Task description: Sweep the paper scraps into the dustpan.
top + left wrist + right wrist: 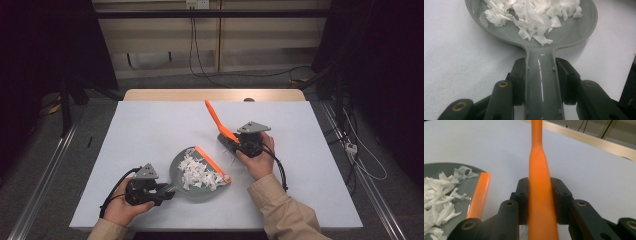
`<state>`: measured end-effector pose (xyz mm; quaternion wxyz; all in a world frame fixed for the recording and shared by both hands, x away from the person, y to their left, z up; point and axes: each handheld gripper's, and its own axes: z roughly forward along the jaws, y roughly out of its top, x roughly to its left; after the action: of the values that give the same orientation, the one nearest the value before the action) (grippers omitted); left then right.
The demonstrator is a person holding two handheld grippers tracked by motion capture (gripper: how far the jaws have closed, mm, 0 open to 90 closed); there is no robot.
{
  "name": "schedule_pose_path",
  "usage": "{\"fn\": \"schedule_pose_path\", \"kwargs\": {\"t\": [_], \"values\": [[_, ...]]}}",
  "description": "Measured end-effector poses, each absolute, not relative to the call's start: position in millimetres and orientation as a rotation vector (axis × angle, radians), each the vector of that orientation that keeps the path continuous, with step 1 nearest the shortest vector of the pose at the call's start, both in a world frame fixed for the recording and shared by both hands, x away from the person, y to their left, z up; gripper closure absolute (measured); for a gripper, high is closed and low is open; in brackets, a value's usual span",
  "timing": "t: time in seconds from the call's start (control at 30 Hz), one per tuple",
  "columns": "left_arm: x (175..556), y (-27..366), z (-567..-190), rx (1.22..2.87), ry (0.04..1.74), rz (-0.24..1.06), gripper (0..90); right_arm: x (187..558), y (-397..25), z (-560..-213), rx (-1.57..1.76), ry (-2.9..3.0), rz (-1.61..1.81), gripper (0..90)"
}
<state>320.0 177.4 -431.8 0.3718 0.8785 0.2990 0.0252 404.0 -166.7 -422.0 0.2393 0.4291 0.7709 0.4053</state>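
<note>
The grey dustpan (pixel 197 176) is lying near the table's front edge, holding a loose heap of paper shreds (pixel 199 172). They look feather-light and likely to spill. The left gripper (pixel 541 82) is clamping its stiff, glossy handle. To the right, the right gripper (pixel 539 202) is pinching the orange brush handle (pixel 538 182).

The brush handle (pixel 538 195) runs off the top edge of the right gripper view, and its bristle end is hidden behind the right gripper (pixel 239 144) in the high view. The dustpan (pixel 574 32) loses its far rim off the top of the left gripper view, and the paper scraps (pixel 534 12) are cropped there too.
</note>
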Motion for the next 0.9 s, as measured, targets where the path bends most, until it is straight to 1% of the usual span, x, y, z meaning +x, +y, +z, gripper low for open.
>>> {"fn": "schedule_pose_path", "kwargs": {"t": [0.1,0.17,0.2,0.33,0.7,0.9], "values": [[320,177,-432,2.25,0.769,0.066,62.2,404,-166,-417,1.193,2.12,1.041,63.6],[320,177,-432,2.246,0.776,0.068,62.2,404,-166,-416,1.205,2.142,1.009,65.0],[320,176,-432,2.245,0.78,0.07,62.2,405,-165,-416,1.209,2.163,0.991,70.1],[321,174,-432,2.241,0.791,0.078,62.2,403,-164,-416,1.237,2.206,0.971,71.1],[322,165,-434,2.231,0.824,0.081,62.3,368,-142,-417,1.244,2.206,1.027,71.2],[322,163,-434,2.233,0.832,0.088,62.3,360,-130,-417,1.245,2.218,1.06,71.2]]}}
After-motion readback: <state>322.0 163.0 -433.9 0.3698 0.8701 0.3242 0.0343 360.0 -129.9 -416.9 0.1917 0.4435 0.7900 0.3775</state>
